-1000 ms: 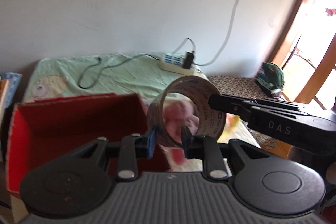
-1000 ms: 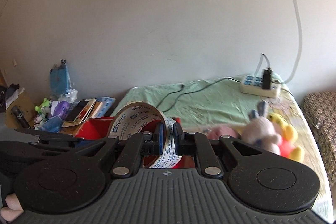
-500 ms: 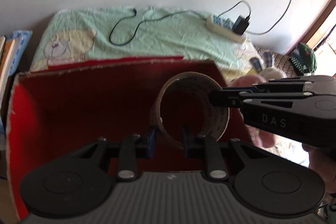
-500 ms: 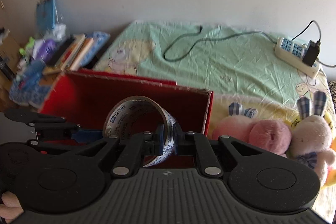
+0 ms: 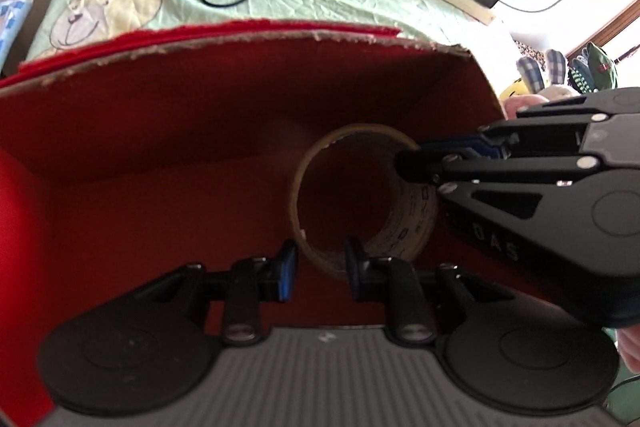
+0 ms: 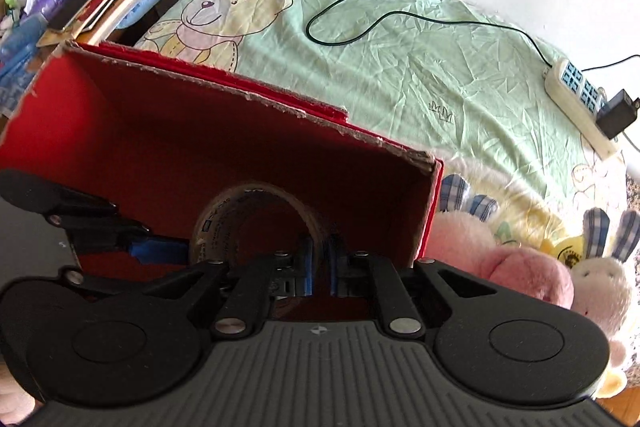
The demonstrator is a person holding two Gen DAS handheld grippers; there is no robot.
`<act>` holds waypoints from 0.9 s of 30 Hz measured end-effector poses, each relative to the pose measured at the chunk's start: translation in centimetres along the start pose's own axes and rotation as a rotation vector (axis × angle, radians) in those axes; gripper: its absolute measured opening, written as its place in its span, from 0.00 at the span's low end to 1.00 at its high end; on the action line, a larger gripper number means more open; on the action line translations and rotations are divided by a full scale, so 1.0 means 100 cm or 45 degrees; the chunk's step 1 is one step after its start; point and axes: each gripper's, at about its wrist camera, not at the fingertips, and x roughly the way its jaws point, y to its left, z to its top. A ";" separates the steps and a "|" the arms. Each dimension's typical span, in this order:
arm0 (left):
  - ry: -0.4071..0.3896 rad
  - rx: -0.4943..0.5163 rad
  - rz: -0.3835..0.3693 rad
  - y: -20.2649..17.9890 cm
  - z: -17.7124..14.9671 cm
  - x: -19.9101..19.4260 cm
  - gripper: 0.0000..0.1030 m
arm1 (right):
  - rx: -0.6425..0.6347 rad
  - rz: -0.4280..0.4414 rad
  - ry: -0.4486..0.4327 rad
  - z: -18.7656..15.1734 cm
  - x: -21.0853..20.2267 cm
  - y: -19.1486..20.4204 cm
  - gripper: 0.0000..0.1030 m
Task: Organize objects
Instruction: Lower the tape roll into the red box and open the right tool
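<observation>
Sitting low inside the red box (image 5: 160, 115), toward its right end, on edge w/ hole facing the left wrist cam: tape roll (image 5: 412, 219), centre-right of that frame, bottom centre of the right wrist frame. Touching the box floor or hanging just above, cannot tell. Pinched twice: left gripper (image 5: 320, 265) apparently clamped over the near lower wall of the ring, one finger outside, one inside the hole; right gripper (image 6: 320, 259) clenched tight on the thin wall at the ring's upper right, reaching in from the right edge of the left wrist frame. Main risk: uneven release. Letting go w/ one side first, esp. above the floor, likely to swing the ring round the other pinch, then tip or roll it across the red floor toward the left half. Next risk: sticky edge or inner finger snagging on withdrawal, dragging the roll back up & out over the rim. Also: two black tool bodies crowded in one corner, close to the right box wall by the ragged cardboard edge; pulling out sideways apt to knock or shove the light box along the green bedsheet (image 6: 440, 67). Just beyond that wall, lower right of the right wrist frame: pink plush (image 6: 520, 267) & white rabbit plush (image 6: 600, 275), near enough to be nudged by a shifted box or a wide right-hand exit. Farther up, upper right: power strip (image 6: 576, 95) w/ black cable (image 6: 360, 11) looping across the sheet, well apart, no real hazard. Safest guess: seat on floor first, open both together, lift straight up.
</observation>
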 end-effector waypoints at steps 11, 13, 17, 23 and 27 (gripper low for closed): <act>0.004 0.019 -0.027 -0.004 0.002 0.000 0.25 | 0.078 0.004 -0.035 0.005 -0.005 -0.009 0.19; -0.014 0.021 -0.023 0.000 -0.003 -0.007 0.25 | 0.122 0.047 -0.031 0.003 -0.007 -0.013 0.19; -0.081 0.029 0.016 0.009 -0.013 -0.028 0.25 | 0.221 0.190 -0.013 0.001 -0.011 -0.016 0.19; -0.160 0.055 0.207 0.020 -0.032 -0.059 0.28 | 0.312 0.373 0.035 0.002 -0.005 -0.001 0.19; -0.188 0.058 0.313 0.024 -0.037 -0.067 0.34 | 0.328 0.457 0.091 0.004 0.005 0.016 0.19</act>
